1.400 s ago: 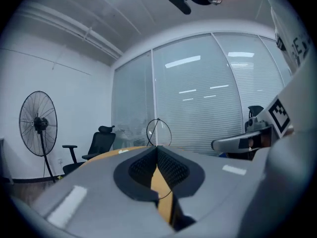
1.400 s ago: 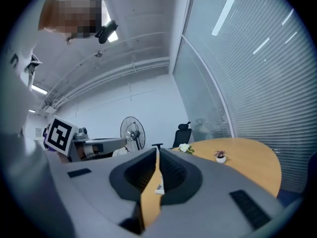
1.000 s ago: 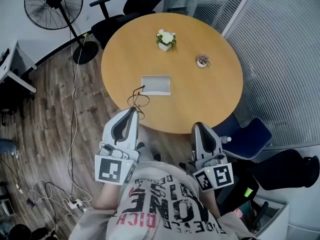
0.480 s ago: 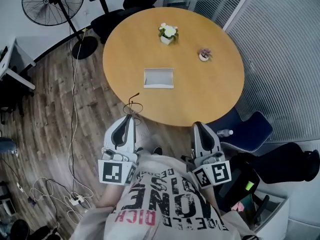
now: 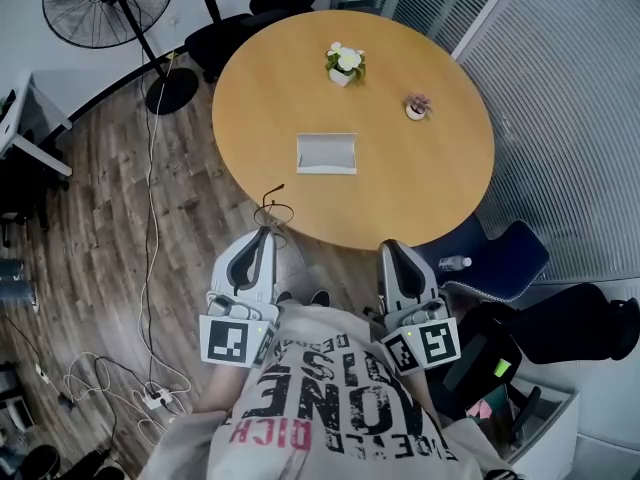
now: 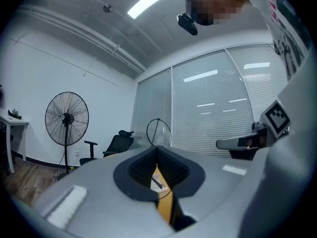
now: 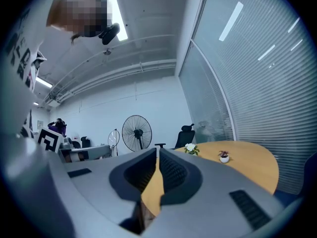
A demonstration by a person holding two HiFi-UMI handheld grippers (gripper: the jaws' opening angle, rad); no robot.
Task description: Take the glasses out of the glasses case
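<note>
Head view: the round wooden counter point(image 5: 420, 198) fills the upper middle of the frame. The glasses case point(image 5: 327, 154) — a pale grey rectangle — lies flat near the counter's centre, apart from everything else; whether its lid is up cannot be told. Toward the counter's upper edge stand a white flower pot point(image 5: 343, 65) and, to its right, a small potted plant point(image 5: 416, 106). Both tongs are below the counter's lower rim, over the wooden floor point(image 5: 95, 228) and well apart from the case. The left tongs point(image 5: 264, 232) are at lower centre-left and the right tongs point(image 5: 391, 249) at lower centre-right. A thin wire loop point(image 5: 273, 211) sits just ahead of the left tip. A standing fan point(image 5: 105, 6) is at upper left and a blue chair point(image 5: 500, 263) at the right.

Left gripper view: the left tongs are clenched, their ribbed pads meeting at the tip with nothing between them. The wire loop rises just above the tip, and the fan stands at the left.

Right gripper view: the right tongs are clenched too — empty. Beyond them, the counter's wood spreads to the right, carrying the flower pot and the small plant.
</note>
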